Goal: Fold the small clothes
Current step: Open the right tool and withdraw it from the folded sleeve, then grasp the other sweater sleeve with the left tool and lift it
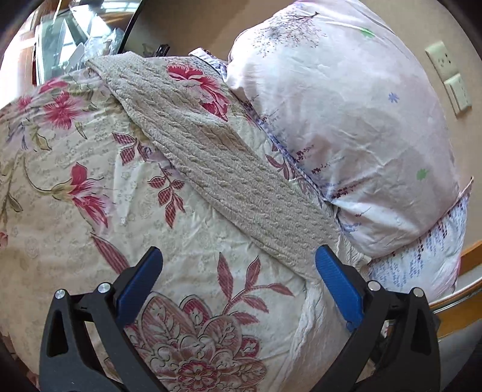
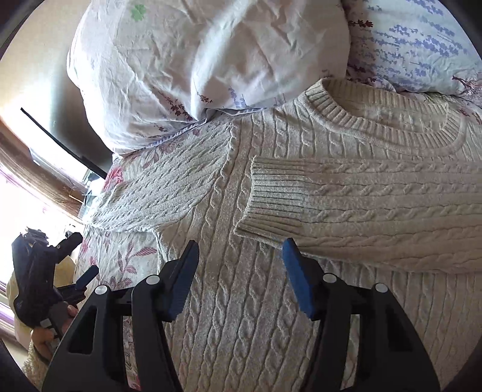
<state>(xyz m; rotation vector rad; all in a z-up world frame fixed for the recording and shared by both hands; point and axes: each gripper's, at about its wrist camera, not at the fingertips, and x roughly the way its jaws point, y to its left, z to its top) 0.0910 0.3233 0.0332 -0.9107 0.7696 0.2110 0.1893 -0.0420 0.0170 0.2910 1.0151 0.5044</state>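
Observation:
A cream cable-knit sweater (image 2: 229, 301) lies flat on the floral bed sheet (image 1: 75, 196), its ribbed collar (image 2: 376, 129) toward the pillows. One sleeve is folded across the chest, and its cuff (image 2: 271, 199) rests just ahead of my right gripper (image 2: 241, 242). That gripper hovers open over the sweater's body with only flat knit below the gap. The other sleeve (image 1: 229, 169) stretches out diagonally over the sheet. My left gripper (image 1: 239, 253) is open at that sleeve's near end; the right finger (image 1: 334, 271) sits beside the sleeve's edge. A hand (image 2: 60, 313) holds it in the right wrist view.
Two pale flower-print pillows (image 1: 346, 105) are stacked behind the sweater against a beige wall with a socket plate (image 1: 449, 75). A dark-framed panel (image 1: 132, 27) stands at the far side. The wooden bed edge (image 1: 458, 292) curves at the lower right.

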